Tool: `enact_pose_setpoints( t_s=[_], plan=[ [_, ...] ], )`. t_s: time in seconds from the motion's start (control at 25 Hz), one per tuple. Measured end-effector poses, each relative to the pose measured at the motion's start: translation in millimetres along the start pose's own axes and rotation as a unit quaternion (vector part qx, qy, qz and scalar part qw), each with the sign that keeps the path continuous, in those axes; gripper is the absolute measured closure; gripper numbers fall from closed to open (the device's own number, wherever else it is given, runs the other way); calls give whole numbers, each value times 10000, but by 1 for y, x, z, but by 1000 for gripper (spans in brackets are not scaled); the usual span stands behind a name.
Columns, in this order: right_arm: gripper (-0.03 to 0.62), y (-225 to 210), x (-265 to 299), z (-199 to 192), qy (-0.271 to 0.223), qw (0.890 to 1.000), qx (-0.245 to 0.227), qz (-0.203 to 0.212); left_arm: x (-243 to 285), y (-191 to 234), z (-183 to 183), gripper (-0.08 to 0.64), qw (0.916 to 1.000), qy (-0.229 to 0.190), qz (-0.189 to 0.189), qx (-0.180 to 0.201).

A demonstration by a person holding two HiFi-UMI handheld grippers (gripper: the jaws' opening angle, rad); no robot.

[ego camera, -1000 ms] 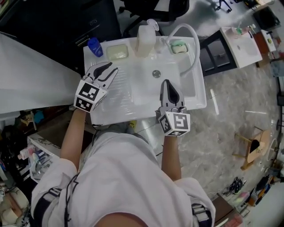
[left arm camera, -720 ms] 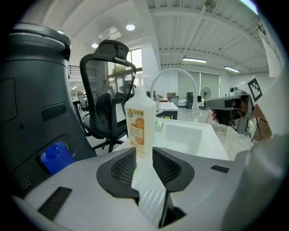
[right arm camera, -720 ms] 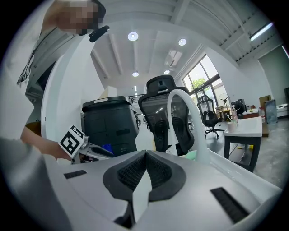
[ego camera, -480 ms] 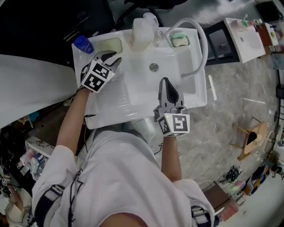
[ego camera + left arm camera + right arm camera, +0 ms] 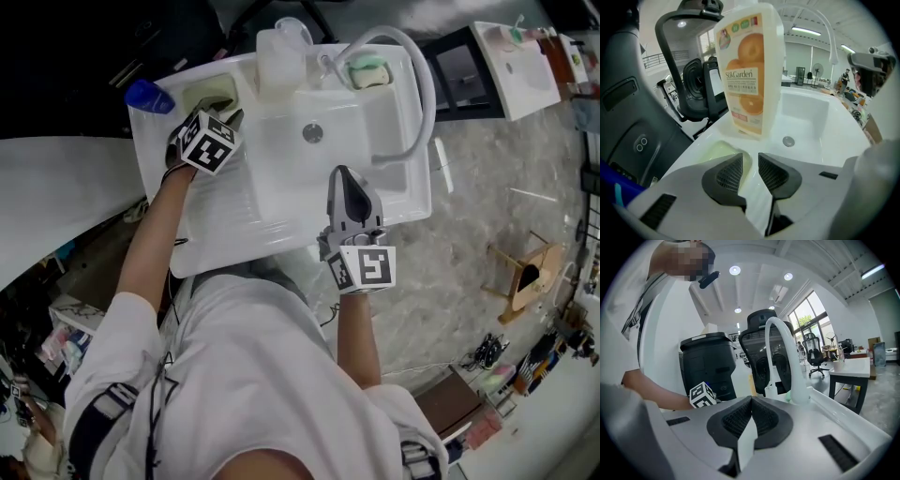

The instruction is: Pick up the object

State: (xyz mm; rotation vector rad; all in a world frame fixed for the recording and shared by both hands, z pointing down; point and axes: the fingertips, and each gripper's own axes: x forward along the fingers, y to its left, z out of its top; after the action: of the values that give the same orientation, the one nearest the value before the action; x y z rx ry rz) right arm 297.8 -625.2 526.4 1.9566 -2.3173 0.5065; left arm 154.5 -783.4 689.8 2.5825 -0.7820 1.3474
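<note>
A pale yellow soap bar [image 5: 718, 153] lies in a recess at the back left of the white sink unit [image 5: 216, 234]; the head view shows that soap bar [image 5: 208, 93] just beyond my left gripper [image 5: 223, 116]. In the left gripper view my left gripper [image 5: 750, 158] hovers right at the soap's near edge, jaws narrowly open with nothing between them. My right gripper [image 5: 345, 174] is shut and empty over the basin's front right; in its own view my right gripper [image 5: 751, 402] has its pads pressed together.
A tall soap bottle with orange pictures [image 5: 750, 70] stands behind the yellow soap. A drain [image 5: 312, 133] sits in the basin. A white curved tap [image 5: 412, 66] and a green soap [image 5: 364, 71] are at the back right. A blue object [image 5: 148, 96] lies at the sink's left corner.
My left gripper has moved away from me across the draining board to the yellow soap recess. The right gripper has stayed nearly still and shut.
</note>
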Motion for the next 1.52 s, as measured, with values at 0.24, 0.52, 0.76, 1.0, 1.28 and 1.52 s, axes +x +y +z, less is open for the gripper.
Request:
enact_pose_setpoints(
  t_s=[0.24,0.52,0.76,1.0,1.28,1.52],
  plan=[
    [586,-8,-1,-6,107,9999,-16,-75,20,4,-5,453,9988,369,187,262],
    [586,-13,-2,-5,113,9999,-16,-127,21,6,-1,477,9987,442,174,201],
    [586,-6,-6,0,53,10000,-53,-55,9,3,-1,506,9994,311,157,-43],
    [586,7,-18,5,-78,10000,-42,22,-29,1,12,508,9994,-105,303,-150],
    [586,26,-46,17,-279,9994,-118,183,-104,-16,32,509,9935,-911,452,-516],
    [586,44,-68,33,-529,9976,-216,378,-180,-29,36,511,9833,-1490,826,-649]
  ],
)
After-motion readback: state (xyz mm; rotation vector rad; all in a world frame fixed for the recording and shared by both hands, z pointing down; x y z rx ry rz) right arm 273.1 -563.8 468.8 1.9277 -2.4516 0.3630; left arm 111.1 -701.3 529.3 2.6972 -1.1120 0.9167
